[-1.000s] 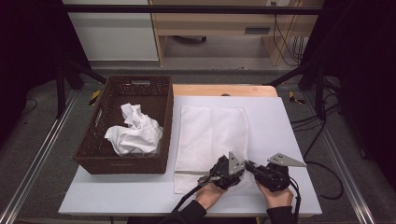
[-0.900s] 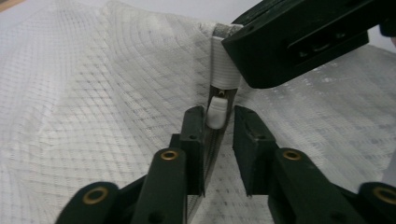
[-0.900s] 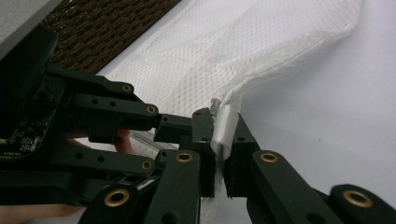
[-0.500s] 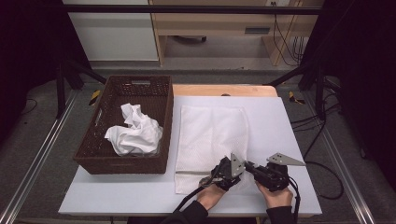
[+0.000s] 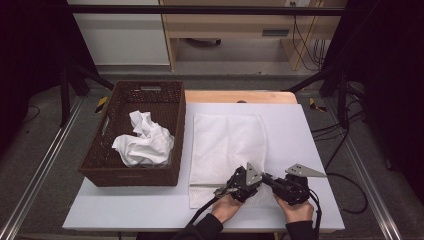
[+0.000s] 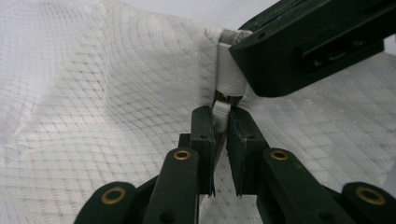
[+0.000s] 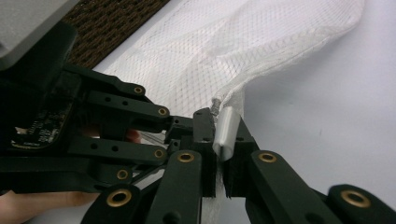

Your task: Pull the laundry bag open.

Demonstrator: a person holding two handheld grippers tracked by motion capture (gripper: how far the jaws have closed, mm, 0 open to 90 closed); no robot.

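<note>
Both grippers pinch the white mesh bag [image 5: 227, 145]

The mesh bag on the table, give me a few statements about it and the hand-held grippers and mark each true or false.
1. The white mesh bag lies flat on the table, right of the brown basket. True.
2. The basket is empty. False: a crumpled white cloth sits in it.
3. The left hand-held gripper pinches a small white tab at the bag's edge. True; its jaws have just been closing.
4. The right hand-held gripper hovers open above the basket. False: it is shut on a silvery tab at the bag's near edge.
5. Both grippers work at the bag's far end. False: at its near end.
</note>
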